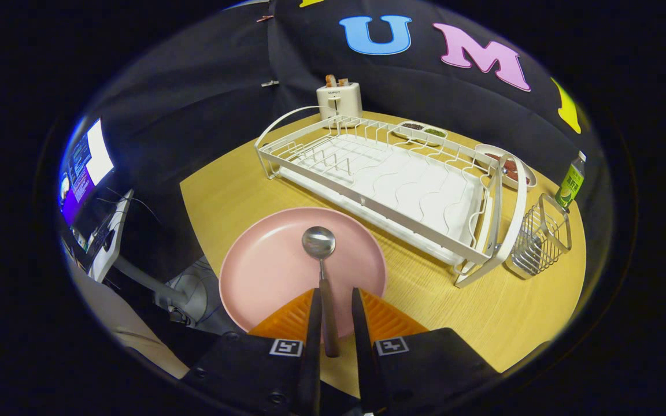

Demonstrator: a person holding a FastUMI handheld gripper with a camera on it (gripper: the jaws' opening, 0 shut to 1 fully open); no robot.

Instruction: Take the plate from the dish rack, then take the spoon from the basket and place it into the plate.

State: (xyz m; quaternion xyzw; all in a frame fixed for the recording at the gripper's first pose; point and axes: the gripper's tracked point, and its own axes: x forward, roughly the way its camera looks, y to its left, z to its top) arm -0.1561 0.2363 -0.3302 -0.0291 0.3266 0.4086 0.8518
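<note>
Looking across the round wooden table (518, 312), we see the white wire dish rack (391, 185) as the biggest thing on it, lying lengthwise beyond the plate with its white drip tray underneath and no dishes in its slots. Next comes the pink plate (269, 271), flat on the table near its edge, just ahead of our fingers and apart from the rack. Our gripper (333, 300) sits low over the plate's near rim, its two orange-backed fingers (362, 315) parted slightly, with the spoon's handle running between them. We cannot tell whether the left finger touches the handle; the right one stands clear of it, so the hold looks loosened rather than clamped. The metal spoon (319, 242) lies with its bowl on the plate's middle and its handle pointing back toward us. Off the rack's right end a small wire basket (541, 242) stands on the table. Behind the rack a white toaster (339, 99) holds two slices, and a green bottle (570, 182) stands beyond the basket.
</note>
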